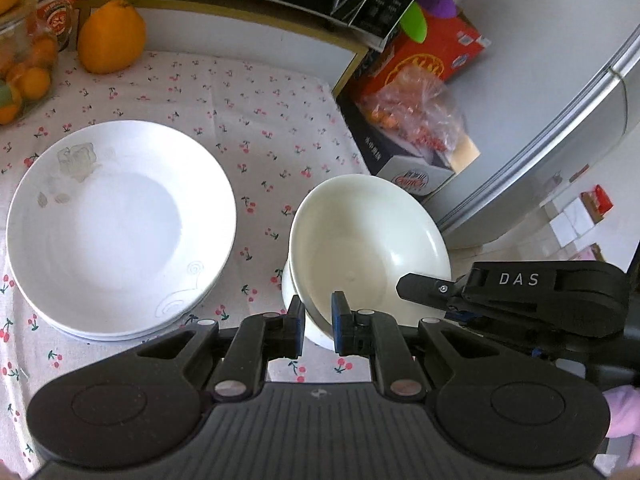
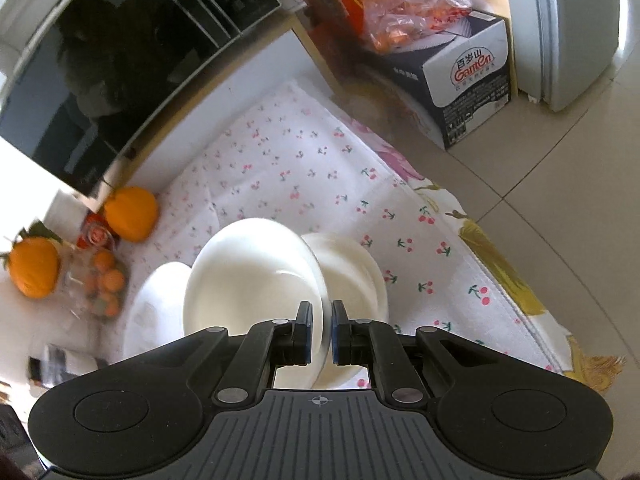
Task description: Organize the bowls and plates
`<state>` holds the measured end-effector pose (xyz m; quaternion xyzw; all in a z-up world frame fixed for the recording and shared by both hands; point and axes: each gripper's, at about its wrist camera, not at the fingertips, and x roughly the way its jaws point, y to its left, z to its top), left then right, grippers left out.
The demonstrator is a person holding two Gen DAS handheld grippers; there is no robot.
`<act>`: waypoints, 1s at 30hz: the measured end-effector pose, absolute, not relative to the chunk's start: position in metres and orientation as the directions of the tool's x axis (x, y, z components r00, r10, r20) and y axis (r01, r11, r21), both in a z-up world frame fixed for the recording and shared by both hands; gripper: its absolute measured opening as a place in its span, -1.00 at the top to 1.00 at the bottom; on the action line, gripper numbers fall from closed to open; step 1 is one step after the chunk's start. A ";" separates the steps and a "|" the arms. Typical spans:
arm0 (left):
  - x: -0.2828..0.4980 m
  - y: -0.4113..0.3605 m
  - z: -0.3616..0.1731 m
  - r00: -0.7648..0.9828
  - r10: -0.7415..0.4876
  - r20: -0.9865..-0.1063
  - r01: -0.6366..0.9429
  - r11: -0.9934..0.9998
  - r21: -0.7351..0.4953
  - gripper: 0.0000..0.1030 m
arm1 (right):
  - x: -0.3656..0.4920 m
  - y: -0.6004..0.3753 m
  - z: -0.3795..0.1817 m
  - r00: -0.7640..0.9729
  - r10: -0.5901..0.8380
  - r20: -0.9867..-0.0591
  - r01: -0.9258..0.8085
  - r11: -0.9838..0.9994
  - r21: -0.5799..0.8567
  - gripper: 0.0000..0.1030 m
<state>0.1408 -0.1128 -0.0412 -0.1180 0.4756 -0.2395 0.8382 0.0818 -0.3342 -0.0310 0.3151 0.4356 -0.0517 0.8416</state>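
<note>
Plates (image 1: 120,232) sit stacked on our desk (image 1: 260,120), while each claw (image 1: 316,320) (image 2: 321,328) pinches a bowl (image 1: 368,248) (image 2: 252,276) rim, unplaced.

On your table (image 1: 256,120), the stacked plates (image 1: 120,224) lie left; the bowl (image 1: 368,248) your left gripper (image 1: 316,320) pinches by its rim sits right. A citrus fruit (image 1: 111,36) behind the plates; boxes (image 1: 416,80) beyond the table's right edge.
</note>
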 end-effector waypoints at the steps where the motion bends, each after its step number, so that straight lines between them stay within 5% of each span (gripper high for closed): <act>1: 0.141 -0.114 -0.042 0.429 -0.513 -0.743 0.289 0.858 -0.426 0.76 | 0.083 -0.334 -0.032 0.610 0.182 -0.771 0.361 0.803 0.475 0.77; 30: 0.140 -0.125 -0.053 0.421 -0.481 -0.769 0.319 0.872 -0.371 0.65 | 0.095 -0.340 -0.048 0.543 0.172 -0.822 0.410 0.800 0.438 0.64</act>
